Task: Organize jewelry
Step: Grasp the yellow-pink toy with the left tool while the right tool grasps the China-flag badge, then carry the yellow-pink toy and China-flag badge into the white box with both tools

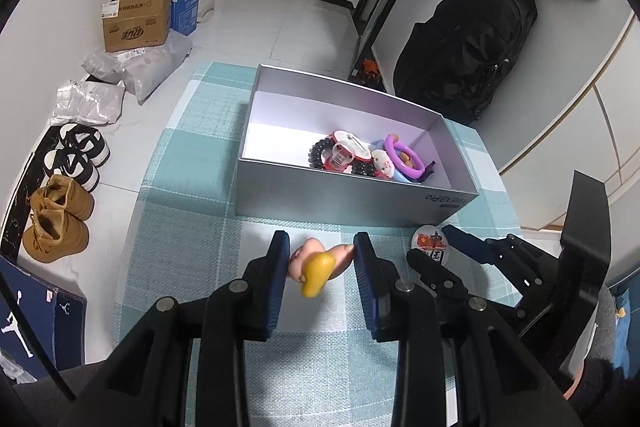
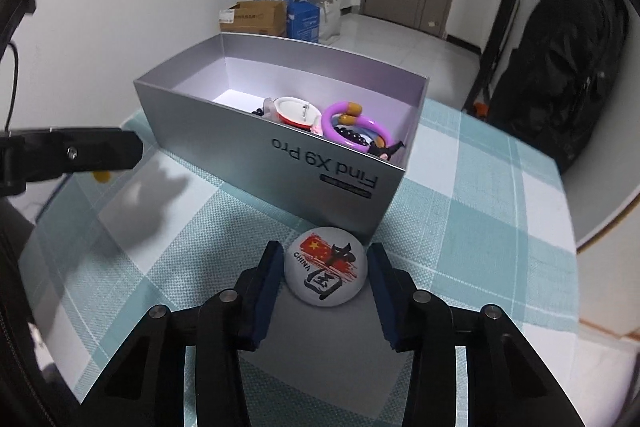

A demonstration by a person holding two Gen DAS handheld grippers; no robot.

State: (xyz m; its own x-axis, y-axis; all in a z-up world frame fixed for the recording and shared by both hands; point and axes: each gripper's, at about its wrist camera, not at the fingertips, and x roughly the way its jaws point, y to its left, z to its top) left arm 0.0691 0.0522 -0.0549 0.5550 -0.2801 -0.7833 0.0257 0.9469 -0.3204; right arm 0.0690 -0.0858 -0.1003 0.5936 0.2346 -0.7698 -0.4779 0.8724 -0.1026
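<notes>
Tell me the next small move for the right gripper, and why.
Probably close the right gripper on the round badge. The badge lies on the checked cloth between the open fingers, just outside the grey box where the other trinkets already sit.

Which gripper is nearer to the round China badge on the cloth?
Right. The right gripper has its open fingers on either side of the badge; the left gripper sits further along the cloth, around a pink and yellow toy.
</notes>
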